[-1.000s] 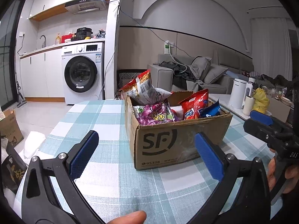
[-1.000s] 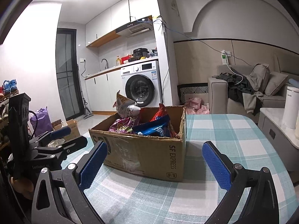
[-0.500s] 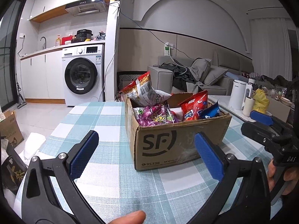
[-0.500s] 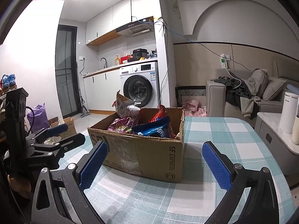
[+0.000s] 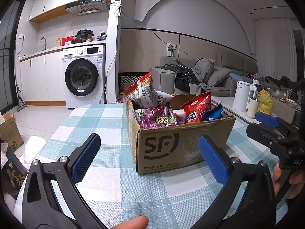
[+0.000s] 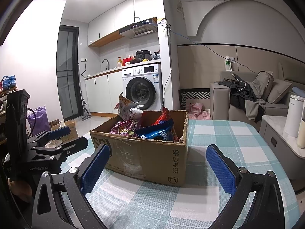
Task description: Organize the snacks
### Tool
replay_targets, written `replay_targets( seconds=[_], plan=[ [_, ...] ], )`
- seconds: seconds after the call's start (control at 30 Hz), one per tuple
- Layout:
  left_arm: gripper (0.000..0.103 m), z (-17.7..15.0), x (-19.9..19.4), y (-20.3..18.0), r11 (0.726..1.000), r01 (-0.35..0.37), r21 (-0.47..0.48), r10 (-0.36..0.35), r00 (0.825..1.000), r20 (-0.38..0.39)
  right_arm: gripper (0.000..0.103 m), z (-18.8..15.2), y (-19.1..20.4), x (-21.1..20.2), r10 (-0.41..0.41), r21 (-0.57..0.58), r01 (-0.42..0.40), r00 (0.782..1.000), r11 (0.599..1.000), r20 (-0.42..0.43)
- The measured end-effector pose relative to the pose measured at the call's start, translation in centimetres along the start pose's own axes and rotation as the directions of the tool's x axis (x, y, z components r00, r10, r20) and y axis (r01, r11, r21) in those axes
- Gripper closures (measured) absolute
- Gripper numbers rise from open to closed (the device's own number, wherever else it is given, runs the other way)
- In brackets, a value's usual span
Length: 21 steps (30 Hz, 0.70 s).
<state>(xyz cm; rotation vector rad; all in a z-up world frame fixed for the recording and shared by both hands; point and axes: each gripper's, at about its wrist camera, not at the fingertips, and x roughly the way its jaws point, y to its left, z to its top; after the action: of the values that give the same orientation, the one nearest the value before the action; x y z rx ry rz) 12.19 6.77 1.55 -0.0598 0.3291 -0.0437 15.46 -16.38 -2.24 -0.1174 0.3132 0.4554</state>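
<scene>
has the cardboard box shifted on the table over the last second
No. The cardboard box sits on the same checks of the tablecloth.

I can't see the bottom of the box [image 5: 179, 147]; the bags [image 5: 158, 117] inside hide each other and I can't count them. The blue bag [image 6: 158, 132] covers most of the red bag [image 6: 164, 117]. Small print on the box is too blurry to read. My thumb [image 5: 136, 222] is cut off at the edge.
</scene>
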Motion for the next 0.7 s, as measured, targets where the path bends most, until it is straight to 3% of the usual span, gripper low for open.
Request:
replay_targets(
  seconds=[0.7],
  plan=[
    [0.001,-0.21,-0.04,-0.03,1.0,0.004,-0.001,-0.004,1.0,-0.001,0.0,0.01,-0.13,0.12,0.002,-0.006,-0.002,1.0,1.0,0.004]
  ],
)
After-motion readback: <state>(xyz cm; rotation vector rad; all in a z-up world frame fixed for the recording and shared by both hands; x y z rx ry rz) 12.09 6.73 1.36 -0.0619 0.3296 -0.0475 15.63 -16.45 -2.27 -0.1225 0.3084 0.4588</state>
